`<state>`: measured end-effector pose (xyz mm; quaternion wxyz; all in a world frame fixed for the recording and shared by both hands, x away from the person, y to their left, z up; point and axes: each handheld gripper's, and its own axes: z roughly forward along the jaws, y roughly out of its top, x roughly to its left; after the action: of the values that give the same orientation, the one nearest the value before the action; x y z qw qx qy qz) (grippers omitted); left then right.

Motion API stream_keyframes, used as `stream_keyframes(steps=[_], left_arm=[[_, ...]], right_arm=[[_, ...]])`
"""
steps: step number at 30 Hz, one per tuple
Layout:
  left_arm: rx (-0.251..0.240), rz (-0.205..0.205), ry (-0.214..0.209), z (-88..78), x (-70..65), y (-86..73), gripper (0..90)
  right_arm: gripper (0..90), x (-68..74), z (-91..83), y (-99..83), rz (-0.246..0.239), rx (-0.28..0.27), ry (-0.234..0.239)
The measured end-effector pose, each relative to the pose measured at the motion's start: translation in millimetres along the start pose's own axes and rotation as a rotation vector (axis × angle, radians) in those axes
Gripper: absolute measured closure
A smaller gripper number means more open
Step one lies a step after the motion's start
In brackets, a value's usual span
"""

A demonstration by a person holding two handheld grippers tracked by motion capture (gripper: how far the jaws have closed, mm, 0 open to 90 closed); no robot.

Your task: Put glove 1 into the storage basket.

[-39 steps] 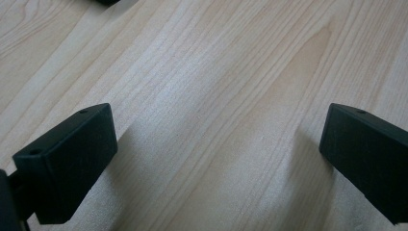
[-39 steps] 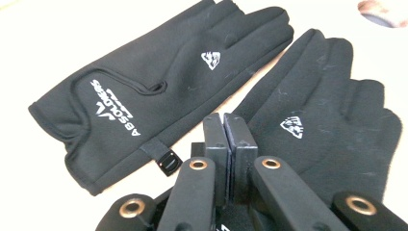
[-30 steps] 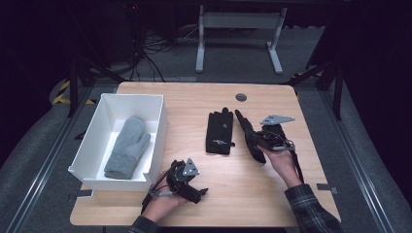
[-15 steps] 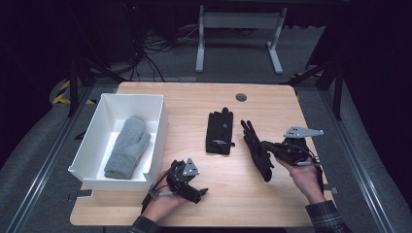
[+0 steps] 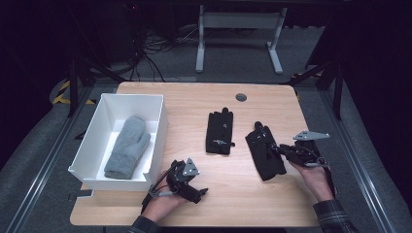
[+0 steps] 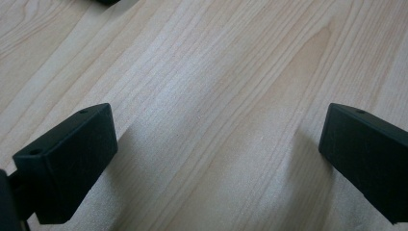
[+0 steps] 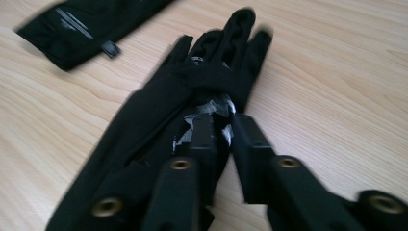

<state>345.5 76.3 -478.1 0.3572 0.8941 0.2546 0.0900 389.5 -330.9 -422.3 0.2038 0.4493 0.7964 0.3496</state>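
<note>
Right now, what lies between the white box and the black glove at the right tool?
In the high view, a second black glove lies flat on the table between them.

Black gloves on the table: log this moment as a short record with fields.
near glove: black glove flat on the wooden table, right side
right gripper: at that glove's edge, jaws just opening, a fold still between them
second glove: other black glove, mid-table, untouched
left gripper: open, resting on bare wood
box: white bin holding a grey mitten

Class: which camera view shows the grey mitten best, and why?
The high view: the grey mitten lies whole in the white box. The right gripper view faces a black glove; the left gripper view faces bare table.
</note>
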Motion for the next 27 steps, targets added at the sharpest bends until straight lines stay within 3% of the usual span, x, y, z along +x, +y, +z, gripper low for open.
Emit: stream_keyframes(steps=[2, 4, 7, 13, 27], left_arm=[[0.000, -0.001, -0.001, 0.1, 0.0, 0.0, 0.3], [0.000, 0.000, 0.000, 0.0, 0.0, 0.0, 0.3], [0.000, 0.000, 0.000, 0.0, 0.0, 0.0, 0.2], [-0.002, 0.001, 0.001, 0.1, 0.1, -0.1, 0.3], [-0.002, 0.000, 0.000, 0.2, 0.0, 0.0, 0.3]], right_arm=[[74.8, 1.7, -3.5, -0.3, -0.028, -0.006, -0.016], [81.8, 4.1, -5.0, -1.1, -0.056, -0.008, 0.027], [89.6, 9.8, 2.7, -5.1, -0.109, 0.046, 0.080], [90.0, 21.6, 23.5, -11.7, -0.162, 0.149, 0.134], [90.0, 64.4, 29.0, -9.4, -0.255, 0.153, 0.285]])
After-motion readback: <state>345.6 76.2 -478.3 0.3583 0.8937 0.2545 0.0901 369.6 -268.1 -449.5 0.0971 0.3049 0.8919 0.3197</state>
